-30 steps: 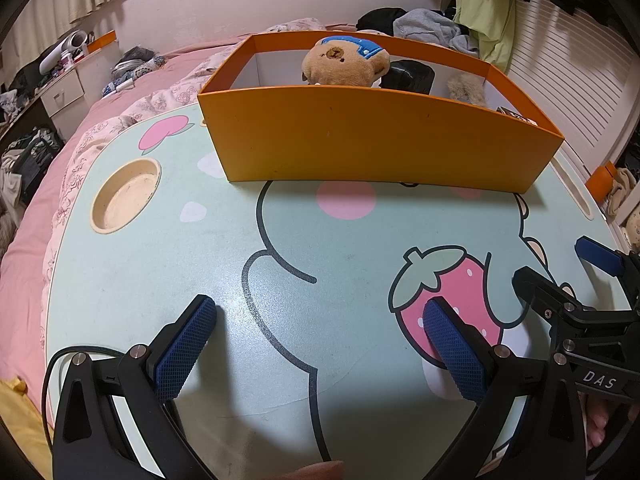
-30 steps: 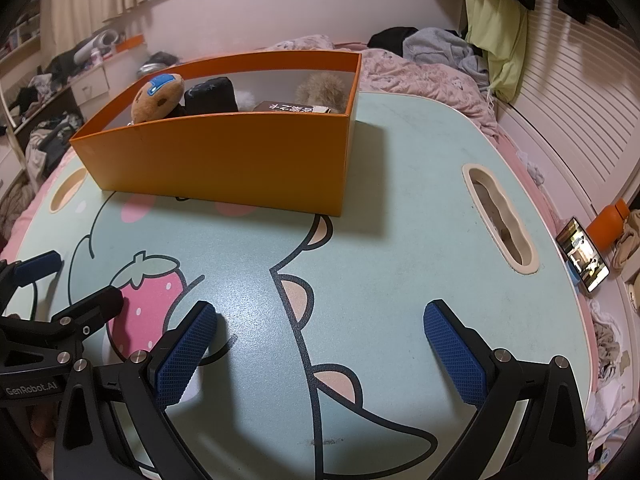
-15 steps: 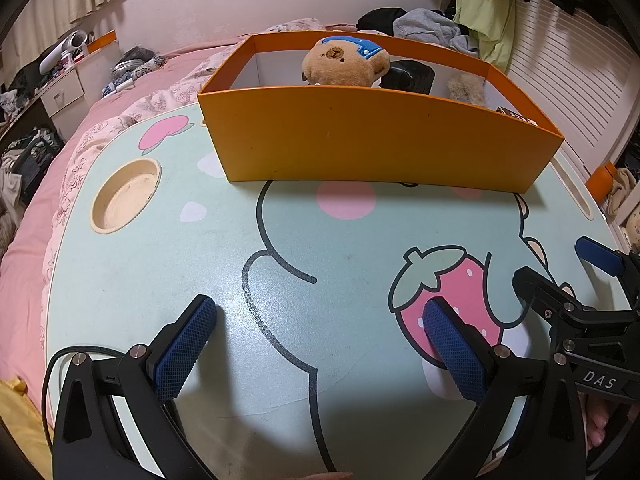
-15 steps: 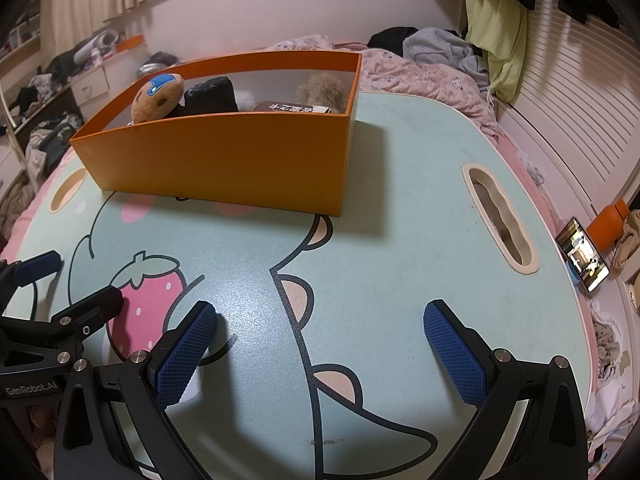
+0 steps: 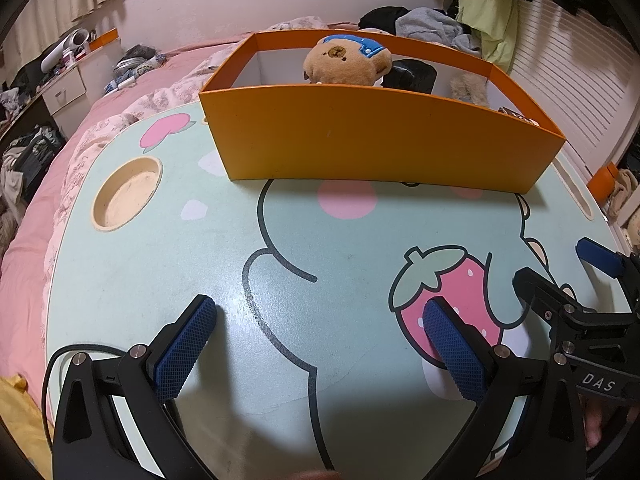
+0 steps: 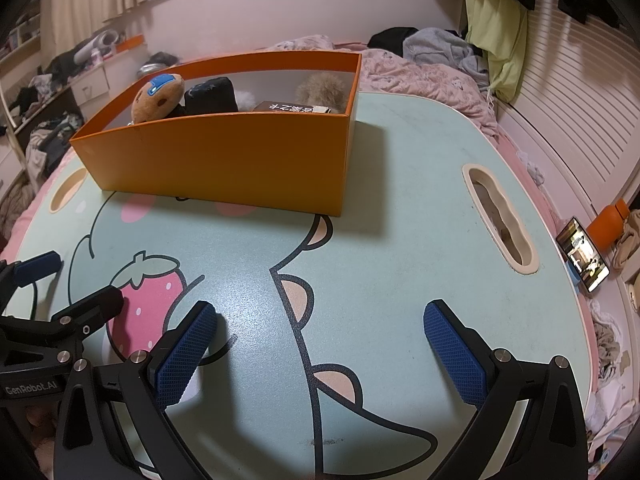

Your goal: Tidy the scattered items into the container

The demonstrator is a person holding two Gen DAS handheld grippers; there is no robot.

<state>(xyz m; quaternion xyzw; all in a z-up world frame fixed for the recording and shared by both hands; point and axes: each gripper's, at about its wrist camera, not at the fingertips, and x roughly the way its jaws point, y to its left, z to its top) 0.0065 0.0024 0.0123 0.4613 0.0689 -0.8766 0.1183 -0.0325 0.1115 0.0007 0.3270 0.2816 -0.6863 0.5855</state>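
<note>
An orange box (image 5: 380,140) (image 6: 224,156) stands at the far side of the cartoon-printed table. Inside it lie a brown plush bear with a blue cap (image 5: 344,62) (image 6: 158,96), a black object (image 5: 412,76) (image 6: 212,94), a fluffy tan item (image 6: 322,88) and a dark printed packet (image 6: 294,108). My left gripper (image 5: 320,344) hovers open over the near table with nothing between its fingers. My right gripper (image 6: 320,344) is open too, empty, to the right of the left one. Each gripper shows at the edge of the other's view.
The mint table (image 6: 400,200) has a round cup recess (image 5: 128,192) at left and a long slot (image 6: 500,224) at right. It rests on a pink bed. A phone (image 6: 582,254) and an orange bottle (image 6: 610,220) lie beyond the right edge. Clothes pile behind the box.
</note>
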